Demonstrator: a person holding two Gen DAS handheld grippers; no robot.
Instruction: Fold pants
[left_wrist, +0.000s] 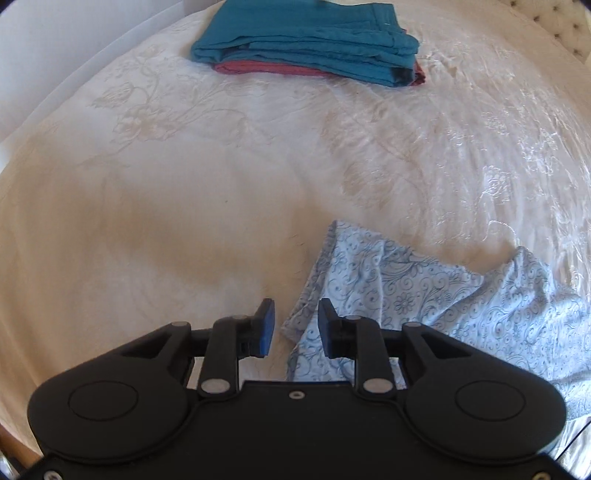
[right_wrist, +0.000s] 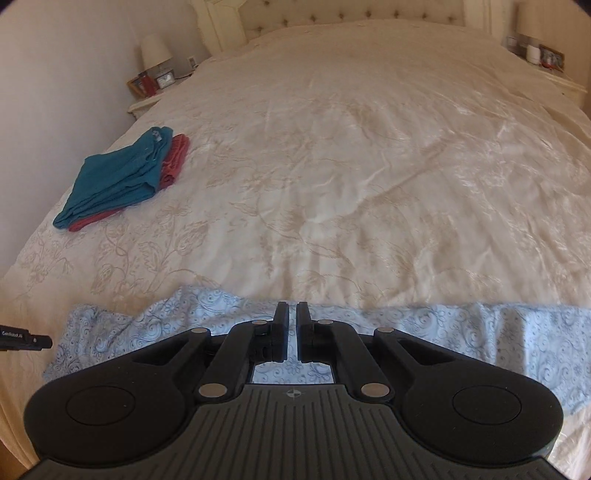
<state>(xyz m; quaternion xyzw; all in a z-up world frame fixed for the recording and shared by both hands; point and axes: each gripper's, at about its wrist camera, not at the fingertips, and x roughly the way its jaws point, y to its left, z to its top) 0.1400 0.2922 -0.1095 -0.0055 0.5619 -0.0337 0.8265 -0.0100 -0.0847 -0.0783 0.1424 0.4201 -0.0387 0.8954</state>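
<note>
Cream bedspread (right_wrist: 369, 166), lamp (right_wrist: 155, 50) on nightstand (right_wrist: 142, 105), tufted headboard (right_wrist: 351, 14)

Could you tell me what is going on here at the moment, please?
A person with a claw in each hand is folding pants on a bed. The light blue patterned pants lie rumpled at the near edge. The left claw is open beside them; the right claw is nearly shut above them. Teal pants and red pants are already folded and stacked.
</note>
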